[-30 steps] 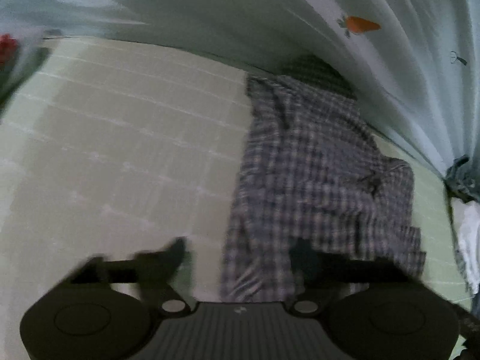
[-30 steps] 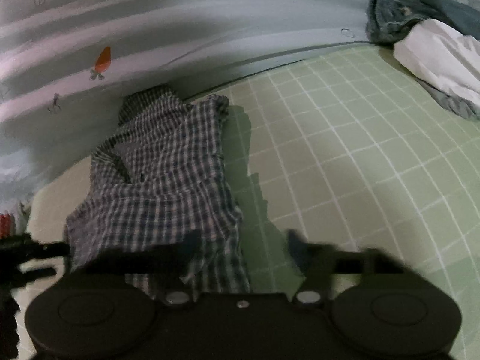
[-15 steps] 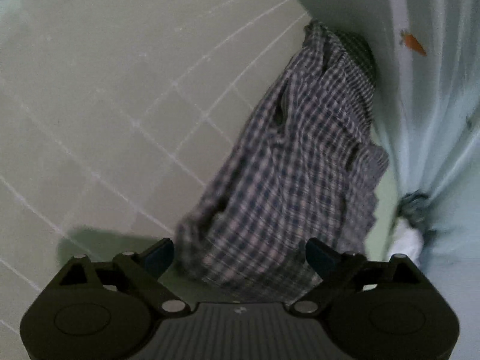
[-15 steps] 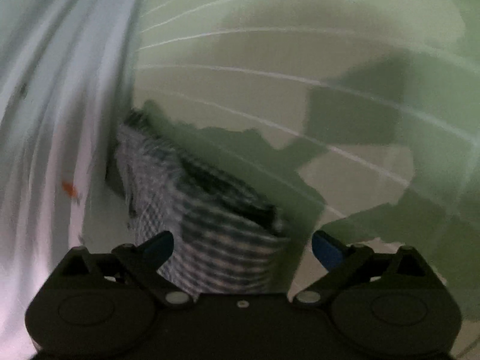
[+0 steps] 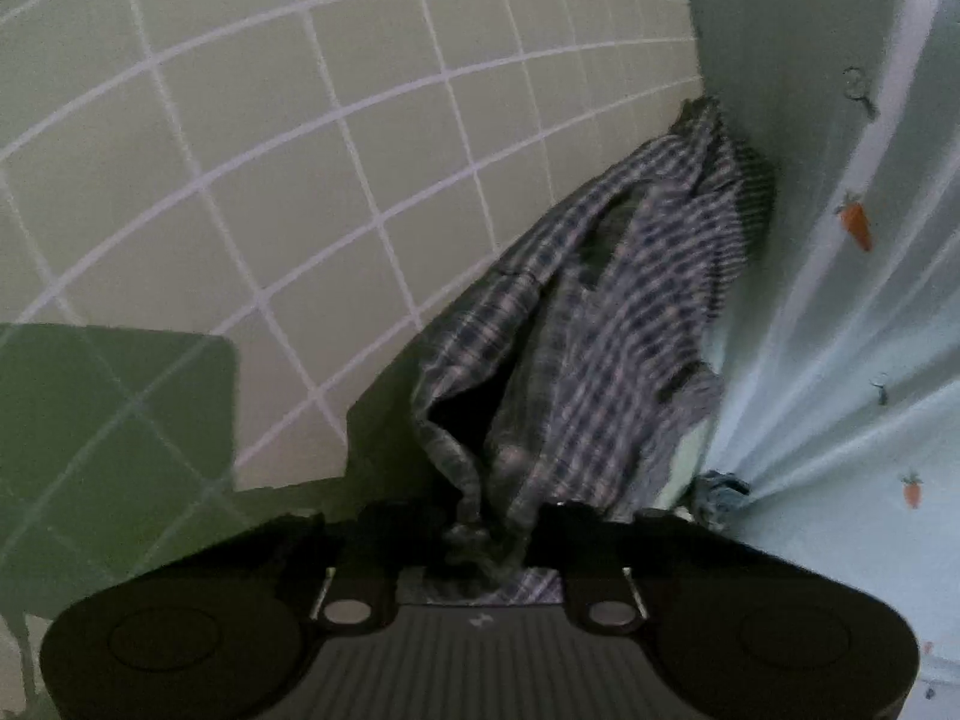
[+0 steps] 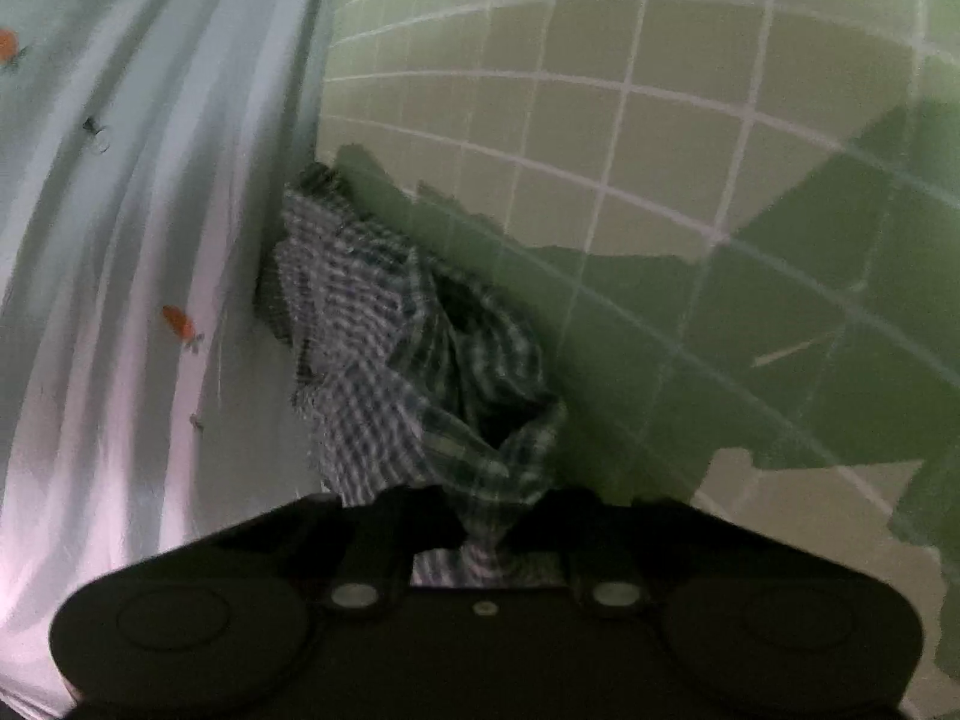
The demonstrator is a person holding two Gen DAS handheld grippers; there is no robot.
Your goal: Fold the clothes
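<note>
A blue and white plaid garment lies bunched on the green grid sheet, running away from me toward the pale printed fabric. My left gripper is at its near edge. Its jaws are closing, and a gathered fold of the plaid cloth is pinched between them. In the right wrist view the same plaid garment rises in a crumpled ridge. My right gripper is closing its jaws too, and a twisted bit of the hem is pressed between them. The fingertips themselves are dark and partly covered by cloth.
The green sheet with white grid lines spreads out on one side of the garment. Pale fabric with a carrot print hangs in folds along the other side. A small blue-grey cloth bundle lies at its foot. Dark shadows fall on the sheet.
Both grippers rolled and sank to the garment's near edge. Their jaws, wide apart half a second ago, have closed on the plaid cloth, which now bunches up.
</note>
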